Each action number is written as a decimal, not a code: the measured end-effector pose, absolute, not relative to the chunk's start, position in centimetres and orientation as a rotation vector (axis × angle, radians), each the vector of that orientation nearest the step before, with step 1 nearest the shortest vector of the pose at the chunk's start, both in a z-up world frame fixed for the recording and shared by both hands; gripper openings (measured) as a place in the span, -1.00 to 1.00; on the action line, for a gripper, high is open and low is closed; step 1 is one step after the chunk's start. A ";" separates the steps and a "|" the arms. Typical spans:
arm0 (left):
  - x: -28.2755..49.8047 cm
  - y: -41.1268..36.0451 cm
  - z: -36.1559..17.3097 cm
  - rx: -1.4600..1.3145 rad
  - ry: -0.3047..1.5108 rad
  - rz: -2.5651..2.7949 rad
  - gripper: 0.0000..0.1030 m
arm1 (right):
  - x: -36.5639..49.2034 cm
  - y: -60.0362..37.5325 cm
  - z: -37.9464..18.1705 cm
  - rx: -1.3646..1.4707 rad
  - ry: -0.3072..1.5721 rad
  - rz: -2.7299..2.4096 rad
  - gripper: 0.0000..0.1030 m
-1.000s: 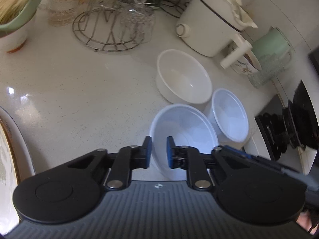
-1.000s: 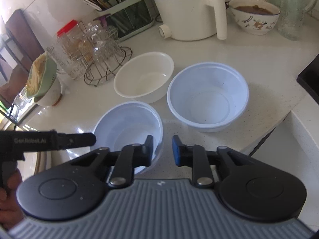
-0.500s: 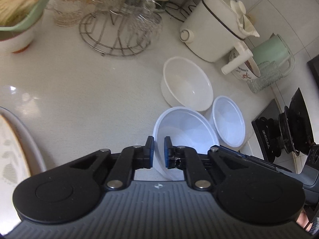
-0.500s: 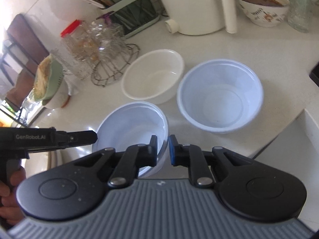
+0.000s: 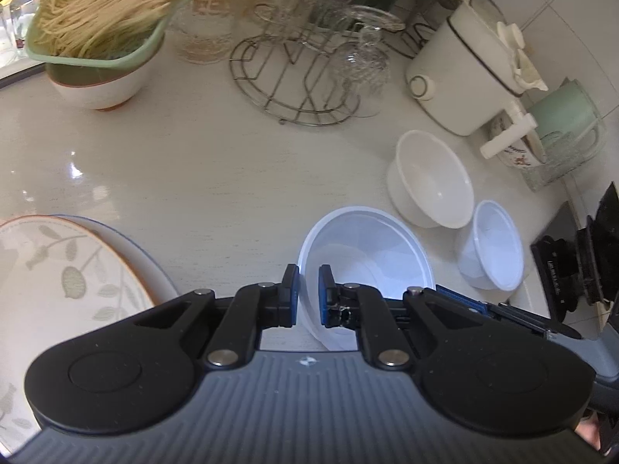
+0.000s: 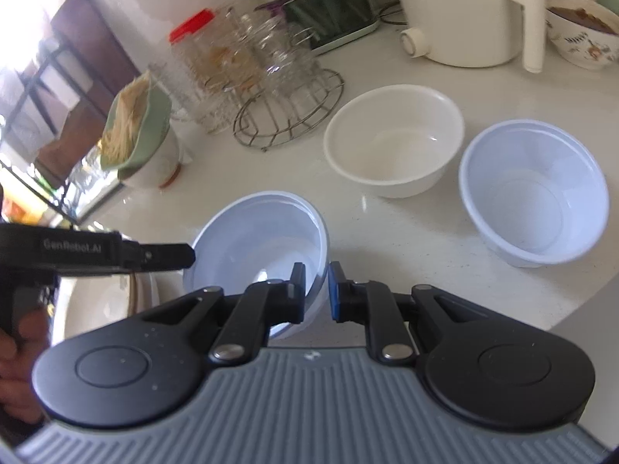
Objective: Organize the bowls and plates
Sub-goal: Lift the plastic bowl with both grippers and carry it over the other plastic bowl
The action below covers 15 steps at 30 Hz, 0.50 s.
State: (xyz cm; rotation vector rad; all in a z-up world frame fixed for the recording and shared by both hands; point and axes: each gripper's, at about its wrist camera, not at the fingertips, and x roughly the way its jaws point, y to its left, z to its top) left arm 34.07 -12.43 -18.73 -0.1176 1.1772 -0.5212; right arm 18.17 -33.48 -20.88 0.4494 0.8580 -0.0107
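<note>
**Both grippers pinch the rim of one pale-blue bowl**

The left gripper (image 5: 308, 295) has its fingers (image 5: 291, 290) drawn nearly together, with the near rim of the pale-blue bowl (image 5: 363, 247) caught between the blue pads: one finger outside the wall, the other inside. The right gripper (image 6: 316, 292) grips the same bowl (image 6: 255, 232) at the opposite side of its rim in the same way, fingers (image 6: 298, 282) narrowed onto the thin wall. The bowl sits tilted in both views; whether its base touches the desk (image 5: 212, 178) cannot be told.

In the right wrist view the left gripper's black body reaches in from the left edge, its tip at the bowl's far rim, with the person's hand (image 6: 23, 352) behind it.

Beyond the held bowl, a white bowl (image 6: 394, 139) stands upright on the desk, and just beside it, to its right, a second pale-blue bowl (image 6: 534, 189); the two are close but their touching cannot be judged. At the left of the left wrist view lies a leaf-patterned plate (image 5: 58, 278) stacked on another plate.

Farther back stand a wire rack (image 5: 294, 77) with glasses, a green tray of noodles (image 5: 100, 11) on a white bowl, and a white cooker (image 5: 464, 73).
</note>
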 end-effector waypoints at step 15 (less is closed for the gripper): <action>34.4 -10.3 -18.5 -0.094 1.164 -0.447 -0.74 | 18.8 -31.7 -20.9 0.419 0.857 -0.018 -0.59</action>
